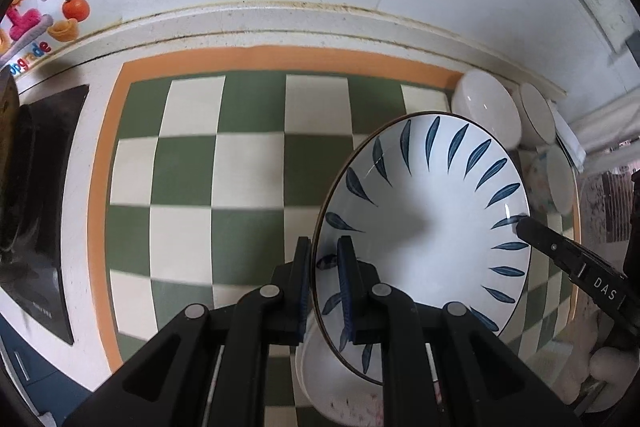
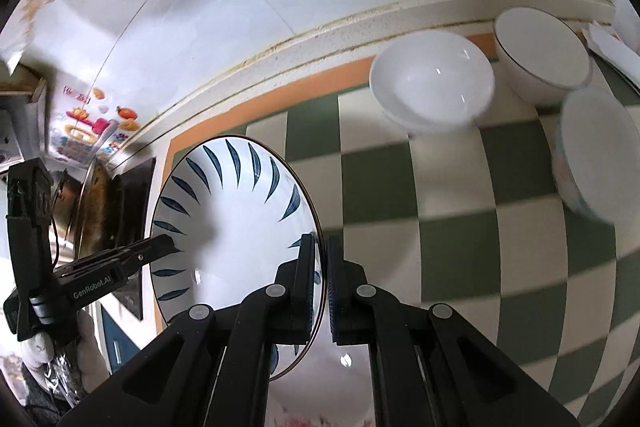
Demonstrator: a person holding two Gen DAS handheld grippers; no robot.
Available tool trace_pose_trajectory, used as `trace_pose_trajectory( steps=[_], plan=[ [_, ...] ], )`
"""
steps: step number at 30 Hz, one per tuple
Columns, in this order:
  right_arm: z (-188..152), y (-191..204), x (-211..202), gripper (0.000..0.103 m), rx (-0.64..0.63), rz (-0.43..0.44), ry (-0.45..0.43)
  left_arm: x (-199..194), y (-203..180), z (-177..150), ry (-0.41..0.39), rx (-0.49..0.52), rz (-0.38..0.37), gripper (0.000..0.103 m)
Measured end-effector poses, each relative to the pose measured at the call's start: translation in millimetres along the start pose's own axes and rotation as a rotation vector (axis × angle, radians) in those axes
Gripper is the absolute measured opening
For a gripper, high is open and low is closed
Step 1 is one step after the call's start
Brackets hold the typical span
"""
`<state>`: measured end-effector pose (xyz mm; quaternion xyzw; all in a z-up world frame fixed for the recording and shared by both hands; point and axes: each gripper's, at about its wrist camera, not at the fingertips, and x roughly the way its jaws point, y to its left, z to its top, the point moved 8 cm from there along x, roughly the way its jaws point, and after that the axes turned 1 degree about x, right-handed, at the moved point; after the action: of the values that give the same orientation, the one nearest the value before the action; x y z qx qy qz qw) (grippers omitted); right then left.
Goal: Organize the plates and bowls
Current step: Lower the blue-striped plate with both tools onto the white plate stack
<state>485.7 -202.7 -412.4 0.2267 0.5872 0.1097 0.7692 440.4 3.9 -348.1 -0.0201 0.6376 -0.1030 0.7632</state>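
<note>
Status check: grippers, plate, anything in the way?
Left gripper and right gripper both shut on plate, opposite rims. Plate lifted, tilted. Another dish right beneath; three bowls at mat's far corner.

The plate (image 1: 432, 227) is white with dark blue leaf strokes ringing its rim. The mat (image 1: 240, 167) is a green-and-cream check with an orange border. Three bowls (image 2: 432, 83) are plain white; one (image 2: 542, 61) has a thin dark rim line. Both grippers (image 1: 326, 267) are black.

The left gripper (image 1: 325, 267) clamps the leaf-patterned plate (image 1: 432, 219) rim above the checkered mat (image 1: 224, 163).
</note>
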Motion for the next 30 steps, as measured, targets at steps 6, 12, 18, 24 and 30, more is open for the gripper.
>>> trace_pose_trajectory(
  steps=[6, 12, 18, 24, 30],
  plan=[
    [-43.1, -4.6, -18.9, 0.007, 0.000, 0.008, 0.008, -7.0, -7.0, -40.8, 0.024, 0.011, 0.004, 0.011],
    [-80.5, -15.1, -15.2, 0.007, 0.007, 0.005, 0.055, 9.7, -7.1, -71.4, 0.078, 0.016, 0.007, 0.011],
    [-107.1, -33.0, 8.3, 0.007, 0.029, -0.012, 0.111, 31.4, -6.8, -93.3, 0.129, 0.011, 0.017, 0.011],
    [-120.9, -46.7, 27.3, 0.007, 0.043, -0.032, 0.154, 48.4, -8.0, -106.9, 0.165, 0.009, 0.028, 0.011],
    [-124.5, -52.2, 35.1, 0.007, 0.042, -0.043, 0.175, 56.8, -8.7, -110.5, 0.173, -0.005, 0.032, 0.012]
  ],
)
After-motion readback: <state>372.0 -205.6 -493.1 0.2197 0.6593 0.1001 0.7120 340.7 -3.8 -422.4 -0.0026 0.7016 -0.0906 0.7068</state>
